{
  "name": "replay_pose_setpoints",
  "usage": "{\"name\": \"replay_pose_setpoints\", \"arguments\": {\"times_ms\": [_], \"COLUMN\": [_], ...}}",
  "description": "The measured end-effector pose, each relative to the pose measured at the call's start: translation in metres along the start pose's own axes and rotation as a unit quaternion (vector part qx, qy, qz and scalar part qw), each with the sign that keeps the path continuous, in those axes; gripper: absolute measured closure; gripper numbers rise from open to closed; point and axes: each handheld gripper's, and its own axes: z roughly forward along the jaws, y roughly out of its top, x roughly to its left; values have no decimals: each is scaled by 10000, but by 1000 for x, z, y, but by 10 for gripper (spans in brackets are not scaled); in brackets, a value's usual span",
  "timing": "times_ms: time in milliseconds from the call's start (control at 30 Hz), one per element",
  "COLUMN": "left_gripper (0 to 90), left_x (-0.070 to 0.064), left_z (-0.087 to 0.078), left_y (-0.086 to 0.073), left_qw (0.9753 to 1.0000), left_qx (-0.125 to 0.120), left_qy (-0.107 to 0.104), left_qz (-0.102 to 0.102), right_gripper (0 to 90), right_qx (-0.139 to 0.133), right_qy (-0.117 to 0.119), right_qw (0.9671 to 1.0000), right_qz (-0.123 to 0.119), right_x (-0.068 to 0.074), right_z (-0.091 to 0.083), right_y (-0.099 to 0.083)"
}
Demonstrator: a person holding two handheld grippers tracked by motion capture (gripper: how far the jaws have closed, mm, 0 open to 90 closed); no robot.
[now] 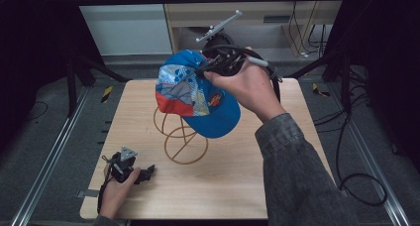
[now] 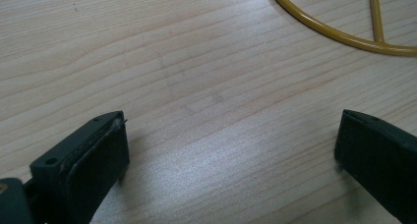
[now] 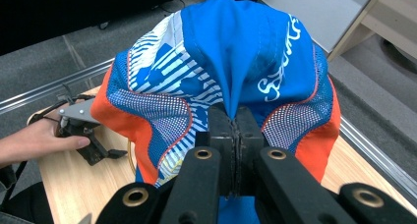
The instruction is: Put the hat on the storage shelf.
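High view: the right gripper (image 1: 210, 67) holds a blue cap (image 1: 198, 94) up in the air, just above the yellow wire stand (image 1: 179, 137) that sits on the wooden table (image 1: 237, 181). The cap tilts, with its brim pointing down toward the near right side. In the right gripper view, the jaws are pressed together on a fold of the cap's blue cloth at the crown, and the fabric bunches up where they pinch it.

The left gripper (image 1: 143, 174) rests low on the table near the front left corner, well apart from the cap. In the left gripper view its jaws are spread wide over bare wood, holding nothing, with a curve of the stand's base ring at the top.

The step in hand looks like carrying the cap at the stand; whether it is going on or coming off cannot be told. If it is going on, the next move calls for centring the crown over the top loop, lowering it evenly, then letting go so the stand does not tip.
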Motion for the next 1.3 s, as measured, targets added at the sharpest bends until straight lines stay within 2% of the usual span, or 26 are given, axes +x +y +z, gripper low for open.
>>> {"name": "replay_pose_setpoints", "arguments": {"times_ms": [333, 700, 1300], "left_gripper": [0, 0, 0], "left_x": [0, 0, 0], "left_z": [0, 0, 0], "left_y": [0, 0, 0], "left_qw": [10000, 10000, 10000], "left_qx": [20, 20, 21], "left_qy": [-7, -10, -15], "left_qz": [30, 33, 37], "right_gripper": [895, 895, 894], "right_qx": [56, 148, 397], "right_qy": [51, 101, 158], "right_qw": [10000, 9998, 9991], "right_qz": [-36, -54, -59], "right_x": [4, 7, 12], "right_z": [14, 28, 63], "right_y": [12, 13, 12]}}
